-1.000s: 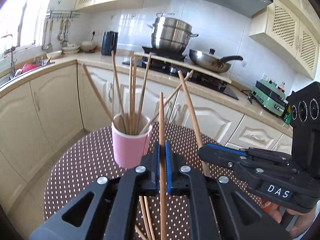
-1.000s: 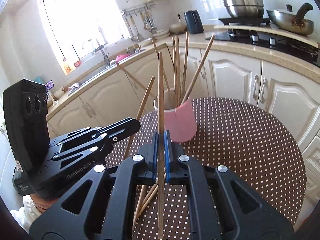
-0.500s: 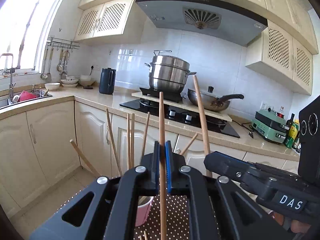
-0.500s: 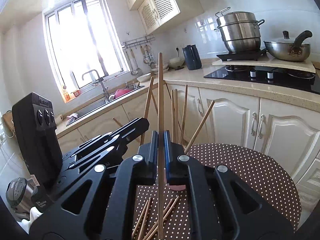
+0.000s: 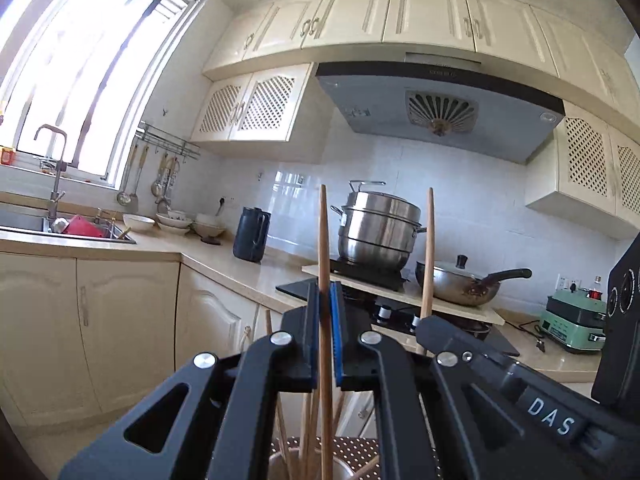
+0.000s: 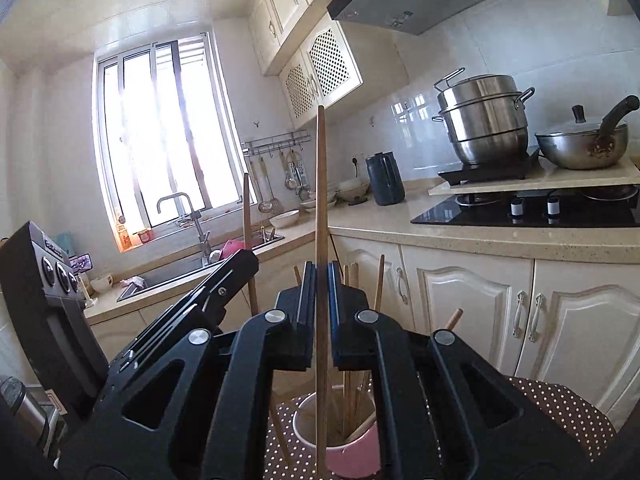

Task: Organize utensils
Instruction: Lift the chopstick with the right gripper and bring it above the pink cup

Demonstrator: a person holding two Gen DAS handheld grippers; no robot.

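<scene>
Two claws, each clamped on one wooden chopstick held upright. Left claw [image 5: 326, 312] pinches its chopstick [image 5: 325, 248] between the blue pads [image 5: 337, 332]; stick runs vertically through the closed jaws, top end well above them, lower end going down toward the cup [image 5: 340, 470] at the frame bottom. Whether the tip is inside the cup or just over it: cannot tell from the left wrist view.

Right claw [image 6: 321, 300] grips its chopstick [image 6: 320, 184] the same way, vertical. From the right wrist view the lower part crosses the front rim of the pink cup [image 6: 352, 458]; inside or in front of it: cannot tell.

Pink cup stands on the brown polka-dot worktop [image 6: 560, 404] and holds a bundle of other chopsticks [image 6: 352, 392] leaning at mixed angles, tops splayed above the rim.

Both claws sit close side by side over the cup: right claw shows at the right of the left wrist view, left claw at the left of the right wrist view.

Background: steel steamer pot [image 5: 378, 224] and wok [image 5: 460, 284] on the stove, dark kettle [image 5: 251, 234], sink with faucet [image 6: 188, 216] under the window.
</scene>
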